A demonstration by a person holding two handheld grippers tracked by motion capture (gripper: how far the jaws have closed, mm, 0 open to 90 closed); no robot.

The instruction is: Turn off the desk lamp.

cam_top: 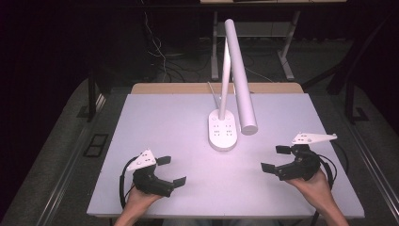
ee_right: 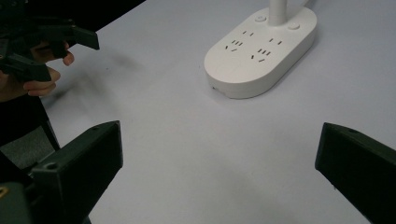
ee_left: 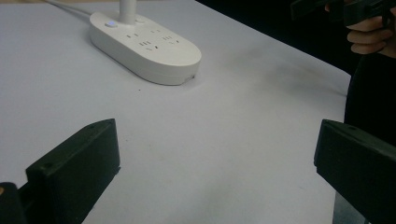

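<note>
A pale grey table takes up most of the high view, set on a dark floor with 2 more table frames behind it. Its surface is bare apart from 1 white desk lamp standing a little behind the middle. The lamp has an oval base with socket holes on top, an upright stem, and a long tube head that slopes forward and down to the right of the base. A white cord runs from the base toward the far edge.

There is wide open tabletop to the left, right and front of the lamp. The left gripper is held near the front left edge, jaws spread wide apart and holding nothing. The right gripper is held near the front right edge, jaws also spread apart and empty. Both are well apart from the lamp, angled inward toward it.

The left gripper view shows the base close up, with a small lit button by the stem, and the other hand far off beyond the table's edge. The right gripper view shows 2 round buttons flanking the stem on the base.
</note>
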